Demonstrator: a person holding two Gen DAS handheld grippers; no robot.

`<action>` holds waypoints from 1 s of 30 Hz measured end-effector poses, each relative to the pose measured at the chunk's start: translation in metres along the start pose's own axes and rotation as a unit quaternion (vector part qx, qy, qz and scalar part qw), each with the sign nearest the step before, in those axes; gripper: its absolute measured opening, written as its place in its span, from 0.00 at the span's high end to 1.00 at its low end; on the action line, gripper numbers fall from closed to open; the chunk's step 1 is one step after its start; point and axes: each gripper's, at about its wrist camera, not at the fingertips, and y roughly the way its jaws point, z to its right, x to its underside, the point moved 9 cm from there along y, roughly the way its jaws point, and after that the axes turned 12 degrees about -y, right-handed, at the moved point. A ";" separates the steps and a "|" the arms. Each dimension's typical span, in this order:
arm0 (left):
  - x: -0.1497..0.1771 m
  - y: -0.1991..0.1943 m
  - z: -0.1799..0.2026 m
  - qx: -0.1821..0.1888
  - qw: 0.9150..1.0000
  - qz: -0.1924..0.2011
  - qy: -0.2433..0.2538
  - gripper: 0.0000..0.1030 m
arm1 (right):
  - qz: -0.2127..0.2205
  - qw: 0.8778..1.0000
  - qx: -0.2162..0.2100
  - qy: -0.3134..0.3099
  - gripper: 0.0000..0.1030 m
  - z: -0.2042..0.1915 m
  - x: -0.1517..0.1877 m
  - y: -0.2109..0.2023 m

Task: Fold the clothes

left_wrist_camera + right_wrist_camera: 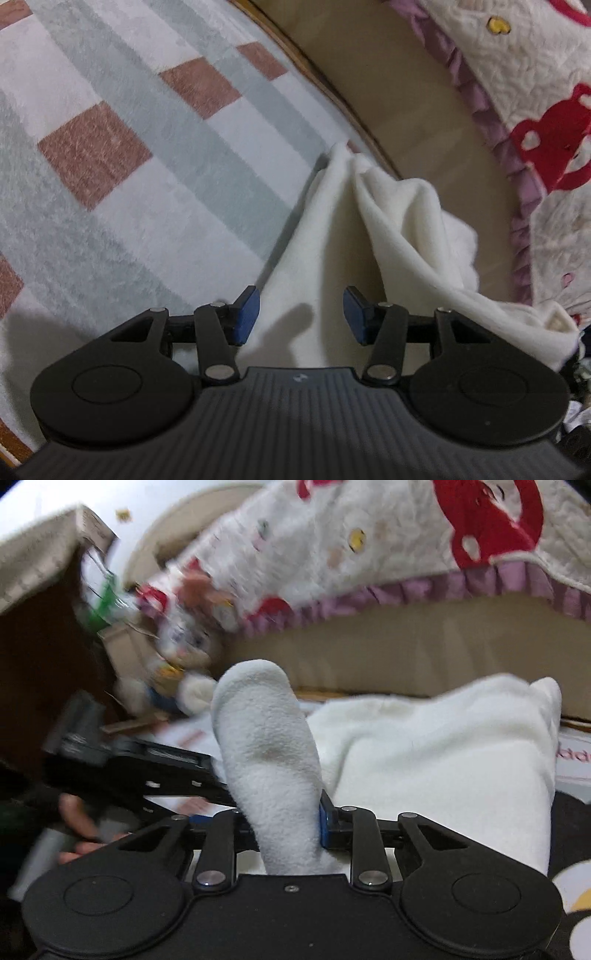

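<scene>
A white fleece garment (373,236) lies bunched at the edge of the checked blanket (129,155), draping off to the right. My left gripper (301,314) is open, its blue pads on either side of the cloth's near part, not closed on it. My right gripper (280,819) is shut on a fold of the white fleece garment (266,746), which stands up between the jaws; the rest of the garment (443,768) is piled to the right.
A wooden bed rim (332,85) runs past the blanket. A quilt with red prints and purple frill (369,546) hangs behind. Clutter and a cardboard box (122,638) lie at the left. The other gripper's black body (129,760) and a hand (77,823) show at the left.
</scene>
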 end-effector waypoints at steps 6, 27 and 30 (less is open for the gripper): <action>-0.003 -0.014 0.012 0.065 0.997 0.005 -0.033 0.51 | -0.055 0.998 -0.007 -0.015 0.73 -0.013 0.027 0.028; 0.001 -0.021 0.029 0.027 0.996 0.009 0.083 0.48 | -0.095 0.989 0.004 -0.110 0.52 -0.082 0.036 0.046; -0.001 -0.024 0.032 0.023 0.994 0.018 0.107 0.48 | -0.113 0.985 -0.006 -0.134 0.52 -0.094 0.043 0.055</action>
